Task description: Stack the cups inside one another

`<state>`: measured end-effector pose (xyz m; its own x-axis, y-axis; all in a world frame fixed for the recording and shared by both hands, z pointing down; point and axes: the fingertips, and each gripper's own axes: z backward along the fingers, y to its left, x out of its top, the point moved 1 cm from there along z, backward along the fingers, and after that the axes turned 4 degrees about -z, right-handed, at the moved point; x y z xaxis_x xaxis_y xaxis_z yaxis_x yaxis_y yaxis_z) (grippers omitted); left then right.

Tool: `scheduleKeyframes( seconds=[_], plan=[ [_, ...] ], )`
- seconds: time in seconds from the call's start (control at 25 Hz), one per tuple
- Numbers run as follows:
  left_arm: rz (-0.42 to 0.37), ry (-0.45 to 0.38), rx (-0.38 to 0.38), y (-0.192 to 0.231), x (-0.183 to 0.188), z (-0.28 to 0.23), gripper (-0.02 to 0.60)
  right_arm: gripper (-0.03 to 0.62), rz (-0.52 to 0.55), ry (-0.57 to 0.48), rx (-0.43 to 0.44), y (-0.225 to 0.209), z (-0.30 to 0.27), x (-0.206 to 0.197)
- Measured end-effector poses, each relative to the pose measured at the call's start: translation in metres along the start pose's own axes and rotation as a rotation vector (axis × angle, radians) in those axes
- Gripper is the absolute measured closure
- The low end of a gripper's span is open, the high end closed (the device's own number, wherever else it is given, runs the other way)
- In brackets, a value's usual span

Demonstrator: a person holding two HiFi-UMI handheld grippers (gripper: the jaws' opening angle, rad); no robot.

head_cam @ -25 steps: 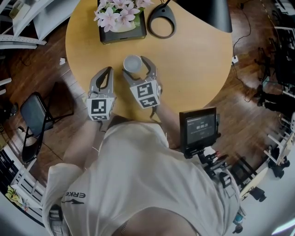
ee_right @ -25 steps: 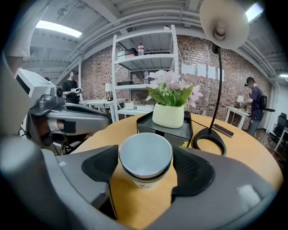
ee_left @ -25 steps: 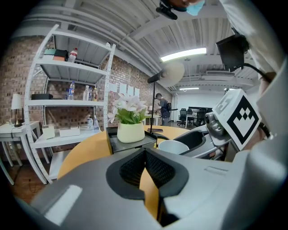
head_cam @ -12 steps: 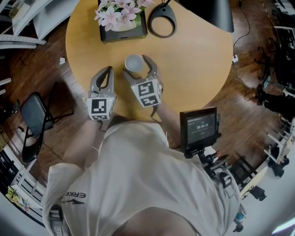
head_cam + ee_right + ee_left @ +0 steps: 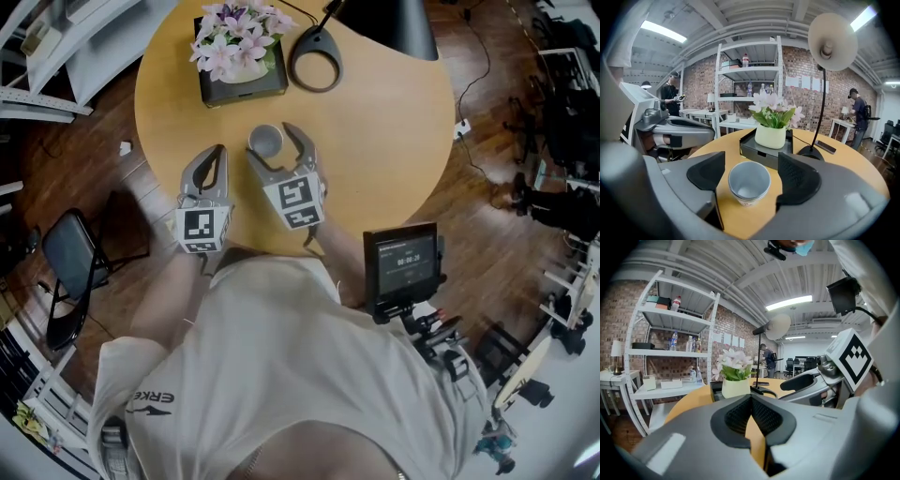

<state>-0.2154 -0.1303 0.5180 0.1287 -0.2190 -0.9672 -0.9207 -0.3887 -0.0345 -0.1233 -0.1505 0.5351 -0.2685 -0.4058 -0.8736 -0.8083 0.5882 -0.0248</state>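
A stack of pale cups (image 5: 265,141) nested one inside another stands upright on the round wooden table (image 5: 394,141). My right gripper (image 5: 273,142) is open, with one finger on each side of the cups and a gap between each pad and the rim. Its jaws have just been closing a little, with the cups (image 5: 749,182) between and slightly below the pads of my right gripper (image 5: 751,176). My left gripper (image 5: 217,153) is shut and empty, a short way left of the cups. In the left gripper view, my left gripper (image 5: 751,411) has its pads meeting.
At the table's far side a flower pot sits in a black tray (image 5: 239,56). Beside the tray is the round base of a desk lamp (image 5: 316,58). A small monitor (image 5: 403,262) hangs at my right. A chair (image 5: 66,253) stands on the floor to the left.
My right gripper has lifted slightly while the cups stayed on the table between its jaws. The left gripper has kept its place.
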Motion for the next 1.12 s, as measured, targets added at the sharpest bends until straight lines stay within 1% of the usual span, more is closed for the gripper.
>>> scheduleKeyframes(
  seconds=[0.08, 0.2, 0.32, 0.44, 0.56, 0.64, 0.72, 0.88, 1.04, 1.12],
  plan=[
    [0.009, -0.029, -0.001, 0.000, 0.010, 0.001, 0.580, 0.252, 0.004, -0.040, -0.021, 0.000, 0.009, 0.013],
    [0.001, -0.067, -0.005, -0.002, 0.023, 0.006, 0.580, 0.300, 0.002, -0.085, -0.040, 0.004, 0.024, 0.029],
    [-0.022, -0.102, -0.001, -0.006, 0.039, 0.014, 0.580, 0.339, -0.007, -0.127, -0.061, 0.007, 0.043, 0.045],
    [-0.057, -0.152, -0.019, -0.013, 0.061, 0.023, 0.580, 0.363, -0.014, -0.159, -0.089, 0.010, 0.061, 0.056],
    [-0.075, -0.184, -0.036, -0.020, 0.072, 0.029, 0.580, 0.399, -0.033, -0.177, -0.130, 0.011, 0.078, 0.061],
    [-0.087, -0.197, -0.044, -0.024, 0.077, 0.030, 0.580, 0.445, -0.051, -0.193, -0.171, 0.006, 0.090, 0.063],
    [-0.101, -0.211, -0.050, -0.028, 0.084, 0.033, 0.580, 0.468, -0.068, -0.208, -0.196, 0.003, 0.103, 0.065],
    [-0.122, -0.231, -0.047, -0.041, 0.100, 0.044, 0.580, 0.499, -0.071, -0.248, -0.219, -0.003, 0.129, 0.069],
    [-0.182, -0.262, -0.040, -0.065, 0.118, 0.053, 0.580, 0.530, -0.075, -0.283, -0.226, -0.015, 0.160, 0.070],
    [-0.196, -0.278, -0.027, -0.079, 0.127, 0.058, 0.580, 0.540, -0.079, -0.309, -0.228, -0.024, 0.179, 0.068]
  ],
)
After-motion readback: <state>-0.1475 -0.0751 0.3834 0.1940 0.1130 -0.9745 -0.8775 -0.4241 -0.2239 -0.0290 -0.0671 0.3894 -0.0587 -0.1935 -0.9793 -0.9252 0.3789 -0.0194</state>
